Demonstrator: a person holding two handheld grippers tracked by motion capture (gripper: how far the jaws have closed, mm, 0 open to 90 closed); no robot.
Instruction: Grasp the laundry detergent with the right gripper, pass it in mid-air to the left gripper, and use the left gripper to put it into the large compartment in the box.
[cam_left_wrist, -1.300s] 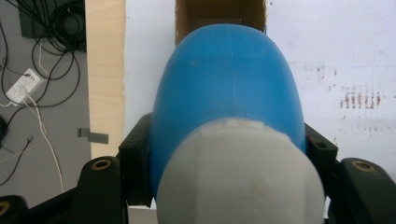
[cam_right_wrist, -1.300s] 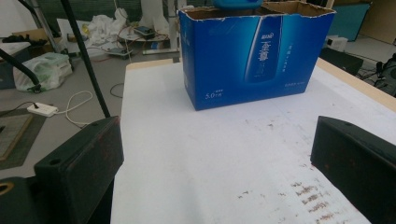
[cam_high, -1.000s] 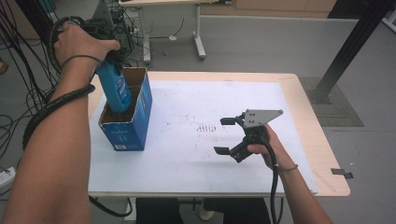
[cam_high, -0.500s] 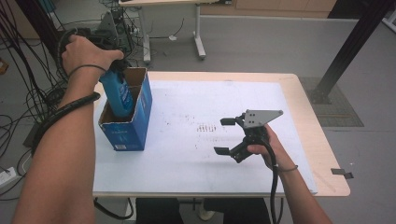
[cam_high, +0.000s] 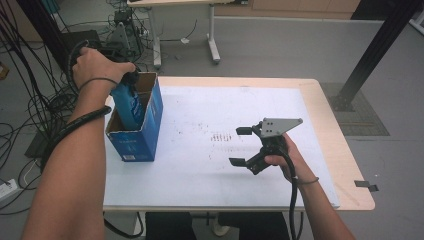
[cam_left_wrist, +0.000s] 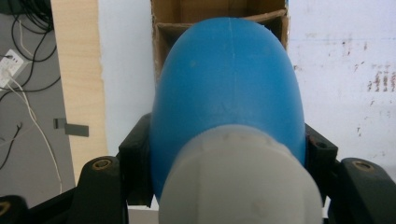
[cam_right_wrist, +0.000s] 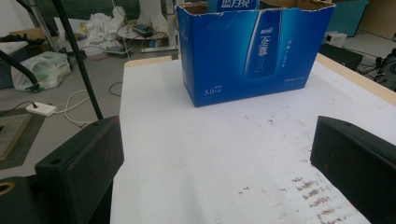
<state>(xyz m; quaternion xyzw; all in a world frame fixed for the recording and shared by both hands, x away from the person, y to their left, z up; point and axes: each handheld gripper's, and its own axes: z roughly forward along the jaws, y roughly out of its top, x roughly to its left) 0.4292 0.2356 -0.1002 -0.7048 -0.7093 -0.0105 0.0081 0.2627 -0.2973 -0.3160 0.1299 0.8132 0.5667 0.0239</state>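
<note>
Nearest us on the worktop (cam_high: 310, 195), our right gripper (cam_high: 248, 145) rests low over the white sheet with its jaws spread wide apart and nothing between them; in the right gripper view the two black pads frame bare, ink-flecked paper. It sits well apart from the box.

Farther off, toward the left rear edge, our left gripper (cam_left_wrist: 226, 154) has its jaws clamped on a blue bottle (cam_high: 127, 102), one jaw on each flank just below the pale grey cap (cam_left_wrist: 240, 182). The bottle hangs base-down and slightly tilted, its lower part already inside the open top of the blue carton (cam_high: 142, 130).

We judge the bottle to be smooth moulded plastic: stiff enough to take a firm squeeze, yet rounded and likely slippery, so a hold on the broad belly could slide. The shoulder under the cap, where we have it now, looks like the best place, since the narrowing gives the jaws something to seat against. We cannot tell whether it is full; if so, it will pull downward.

The carton is thin card with a torn rim and looks light, so it may shift or tip if the bottle drags against its wall.
</note>
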